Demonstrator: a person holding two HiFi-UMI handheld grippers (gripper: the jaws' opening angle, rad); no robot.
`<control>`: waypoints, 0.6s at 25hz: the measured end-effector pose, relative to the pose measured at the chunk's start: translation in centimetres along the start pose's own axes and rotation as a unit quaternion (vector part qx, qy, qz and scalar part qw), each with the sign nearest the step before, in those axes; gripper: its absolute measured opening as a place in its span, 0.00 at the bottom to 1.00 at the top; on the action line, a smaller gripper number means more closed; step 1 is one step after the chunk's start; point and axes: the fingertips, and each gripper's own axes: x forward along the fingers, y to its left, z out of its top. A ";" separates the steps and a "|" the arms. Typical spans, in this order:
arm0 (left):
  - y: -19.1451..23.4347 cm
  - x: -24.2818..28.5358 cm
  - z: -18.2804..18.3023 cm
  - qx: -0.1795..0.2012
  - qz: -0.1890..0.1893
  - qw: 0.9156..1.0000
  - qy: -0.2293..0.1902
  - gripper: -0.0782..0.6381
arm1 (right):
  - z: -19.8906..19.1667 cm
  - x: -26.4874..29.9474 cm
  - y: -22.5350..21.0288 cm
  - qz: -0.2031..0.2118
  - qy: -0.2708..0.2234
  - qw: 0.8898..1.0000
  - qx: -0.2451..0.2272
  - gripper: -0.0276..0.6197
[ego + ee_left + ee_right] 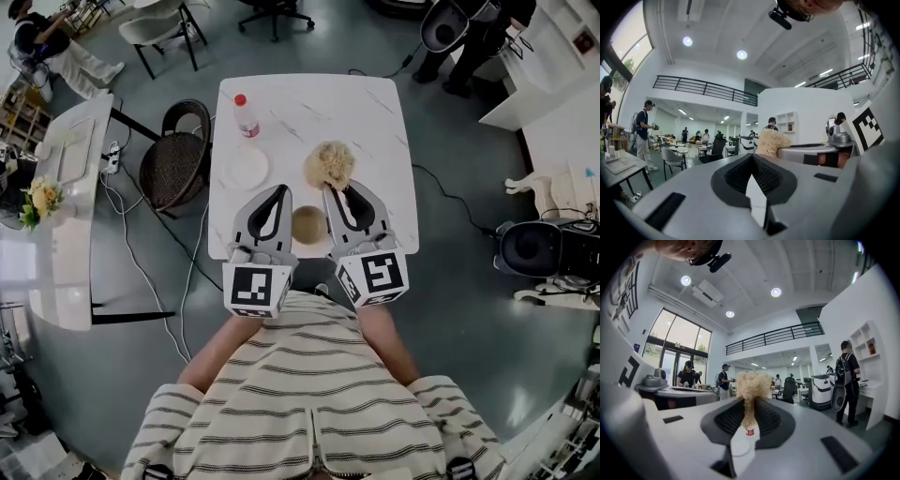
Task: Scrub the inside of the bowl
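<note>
The right gripper [342, 189] pinches the scrubber [329, 166] at frame centre; the left gripper [279, 191], closed on nothing, should probably open and brace the bowl [308, 225] just below first.

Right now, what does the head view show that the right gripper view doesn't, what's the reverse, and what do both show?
Head view only: the brown bowl, between the left gripper and the right gripper, and a wicker chair beside the table.

Right gripper view only: a balcony railing, tall windows and ceiling lights.

Both: the right gripper shut on the beige scrubber, the red-capped bottle and a white plate.
</note>
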 end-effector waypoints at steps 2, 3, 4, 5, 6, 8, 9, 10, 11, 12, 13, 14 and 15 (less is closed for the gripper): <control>0.1 0.0 -0.1 -0.007 0.004 1.000 0.003 0.12 | -0.1 0.0 0.1 0.002 0.000 1.000 0.001 0.16; 0.2 -0.1 -0.2 -0.008 0.006 1.000 0.003 0.12 | -0.2 -0.1 0.1 0.002 0.000 1.000 0.001 0.16; 0.1 -0.1 -0.2 -0.008 0.007 1.000 0.002 0.12 | -0.2 -0.1 0.1 0.003 0.000 1.000 0.001 0.16; 0.1 -0.2 -0.3 -0.008 0.008 1.000 0.001 0.12 | -0.3 -0.2 0.1 0.003 0.000 1.000 0.000 0.16; 0.0 -0.3 -0.3 -0.008 0.008 1.000 0.000 0.12 | -0.4 -0.2 0.1 0.003 0.000 1.000 0.000 0.16; 0.0 -0.4 -0.4 -0.007 0.008 1.000 -0.003 0.12 | -0.5 -0.2 0.2 0.002 0.000 1.000 -0.002 0.16; 0.1 -0.4 -0.3 -0.008 0.007 1.000 -0.004 0.12 | -0.5 -0.2 0.3 0.002 0.000 1.000 -0.003 0.16; 0.1 -0.4 -0.3 -0.008 0.007 1.000 -0.004 0.12 | -0.5 -0.2 0.3 0.001 0.000 1.000 -0.003 0.16; 0.1 -0.4 -0.3 -0.007 0.008 1.000 -0.005 0.12 | -0.4 -0.1 0.3 0.000 -0.001 1.000 -0.003 0.16; 0.2 -0.4 -0.3 -0.007 0.008 1.000 -0.005 0.12 | -0.4 -0.1 0.3 -0.001 -0.002 1.000 -0.003 0.16; 0.2 -0.4 -0.2 -0.007 0.009 1.000 -0.005 0.12 | -0.4 -0.1 0.3 -0.002 -0.002 1.000 -0.003 0.16; 0.2 -0.4 -0.2 -0.008 0.010 1.000 -0.005 0.12 | -0.3 -0.2 0.2 -0.002 -0.003 1.000 -0.003 0.16; 0.2 -0.4 -0.1 -0.009 0.011 1.000 -0.004 0.12 | -0.3 -0.2 0.3 -0.001 -0.004 1.000 -0.003 0.16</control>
